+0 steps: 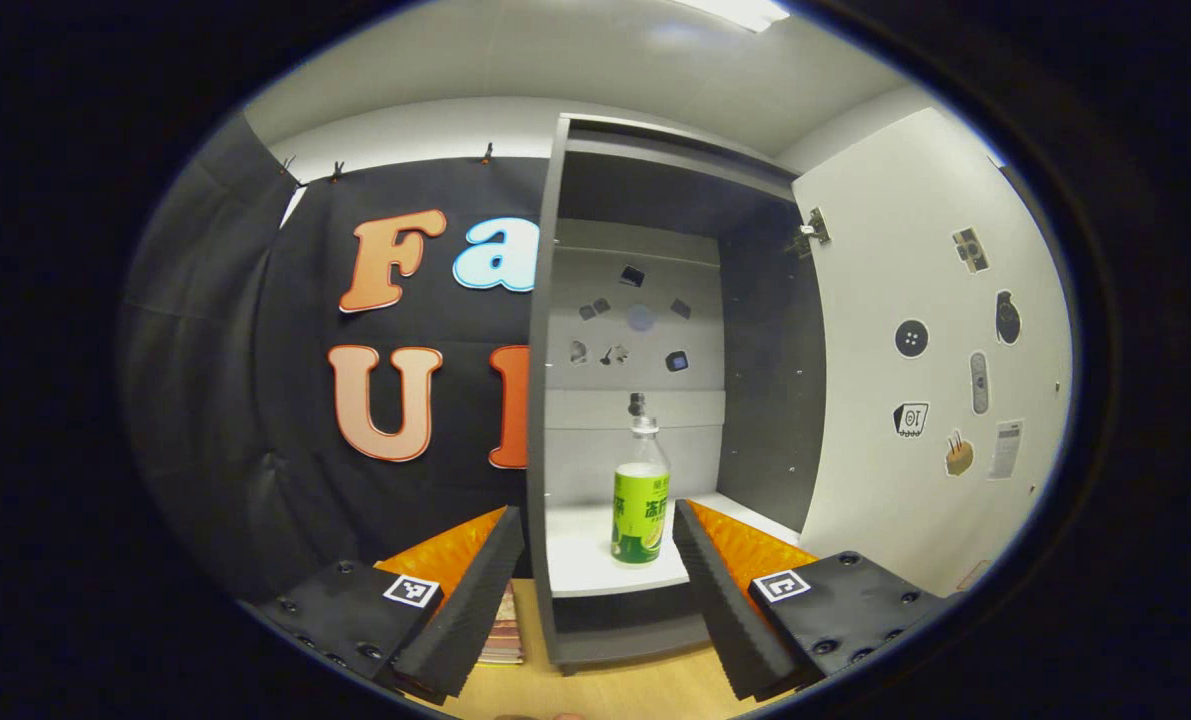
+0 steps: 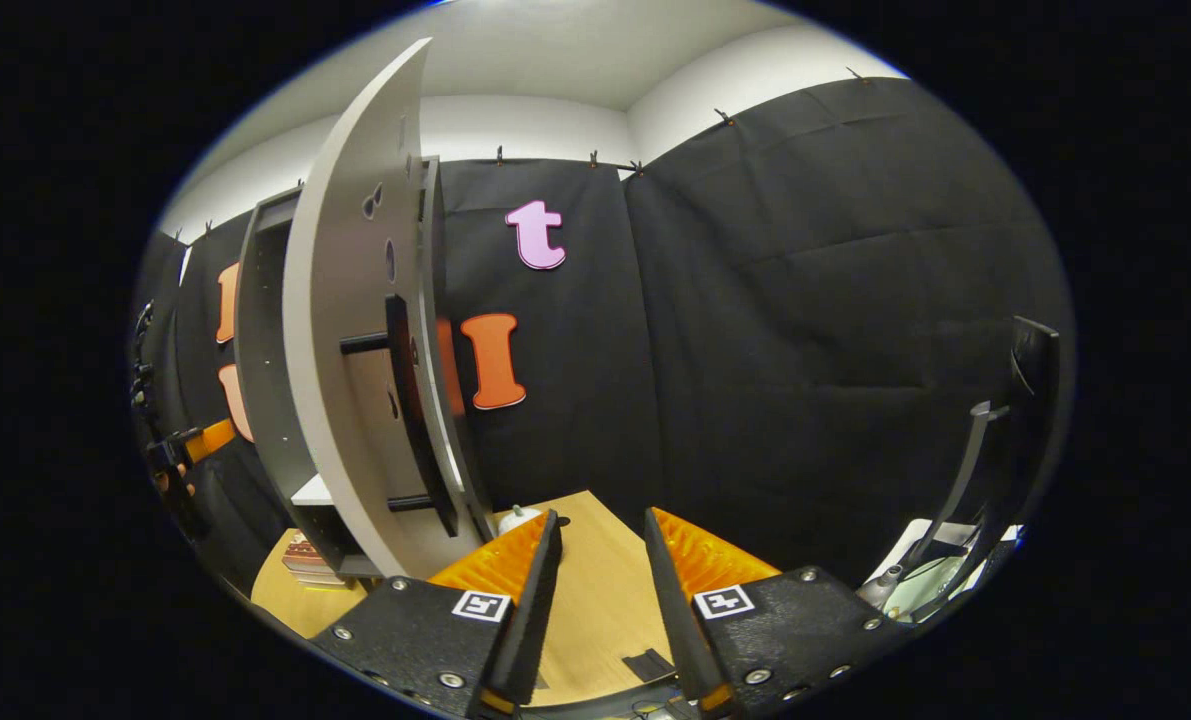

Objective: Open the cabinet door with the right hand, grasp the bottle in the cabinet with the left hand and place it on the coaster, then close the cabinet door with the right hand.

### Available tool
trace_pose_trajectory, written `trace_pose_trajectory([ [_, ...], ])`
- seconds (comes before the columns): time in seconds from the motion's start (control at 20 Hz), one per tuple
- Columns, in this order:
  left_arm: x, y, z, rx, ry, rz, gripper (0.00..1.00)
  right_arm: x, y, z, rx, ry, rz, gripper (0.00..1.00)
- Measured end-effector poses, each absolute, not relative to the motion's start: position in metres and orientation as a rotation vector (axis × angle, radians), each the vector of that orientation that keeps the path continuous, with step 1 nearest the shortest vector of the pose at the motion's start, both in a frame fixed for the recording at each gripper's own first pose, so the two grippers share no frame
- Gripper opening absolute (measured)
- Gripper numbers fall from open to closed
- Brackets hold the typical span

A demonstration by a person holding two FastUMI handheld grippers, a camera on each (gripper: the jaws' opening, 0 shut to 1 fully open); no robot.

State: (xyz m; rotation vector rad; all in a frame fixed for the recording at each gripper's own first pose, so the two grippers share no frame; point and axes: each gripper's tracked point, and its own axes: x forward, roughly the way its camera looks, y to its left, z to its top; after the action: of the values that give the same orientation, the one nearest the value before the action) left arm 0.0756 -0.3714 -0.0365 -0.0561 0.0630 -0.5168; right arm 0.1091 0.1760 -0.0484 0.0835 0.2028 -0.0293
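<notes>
Left gripper view: left gripper [image 1: 595, 570] spread wide before clear green-labelled plastic bottle [image 1: 641, 490] upright on grey cabinet [image 1: 555, 400] shelf, door [image 1: 930, 350] swung open; advance level, pinch label squarely; right gripper [image 2: 600, 580] open, empty.

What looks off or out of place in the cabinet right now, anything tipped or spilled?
Nothing stands out. The bottle stands upright on the cabinet shelf with no spill around it, the door hangs open, and the left claw is open in front of the bottle.
</notes>
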Motion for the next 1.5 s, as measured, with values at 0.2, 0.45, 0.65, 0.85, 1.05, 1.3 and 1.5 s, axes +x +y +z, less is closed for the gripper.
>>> trace_pose_trajectory([
  [0.2, 0.105, -0.422, -0.046, -0.054, 0.090, -0.534, 0.98, 0.117, 0.166, -0.053, 0.069, 0.213, -0.028, 0.87],
  [0.45, 0.147, -0.460, -0.061, -0.008, 0.091, -0.499, 0.98, 0.127, 0.158, -0.056, 0.073, 0.224, -0.031, 0.99],
  [0.65, 0.184, -0.473, -0.082, 0.002, 0.133, -0.447, 0.98, 0.134, 0.154, -0.055, 0.085, 0.221, -0.035, 0.93],
  [0.85, 0.209, -0.477, -0.097, 0.003, 0.163, -0.410, 0.98, 0.140, 0.148, -0.054, 0.069, 0.211, -0.039, 0.93],
  [1.05, 0.221, -0.479, -0.104, 0.002, 0.188, -0.397, 0.98, 0.143, 0.147, -0.055, 0.078, 0.206, -0.039, 0.93],
  [1.3, 0.220, -0.476, -0.109, 0.033, 0.207, -0.385, 0.98, 0.144, 0.145, -0.054, 0.083, 0.205, -0.043, 0.93],
  [1.5, 0.221, -0.477, -0.113, 0.024, 0.234, -0.401, 0.84, 0.144, 0.144, -0.055, 0.083, 0.207, -0.042, 0.93],
])
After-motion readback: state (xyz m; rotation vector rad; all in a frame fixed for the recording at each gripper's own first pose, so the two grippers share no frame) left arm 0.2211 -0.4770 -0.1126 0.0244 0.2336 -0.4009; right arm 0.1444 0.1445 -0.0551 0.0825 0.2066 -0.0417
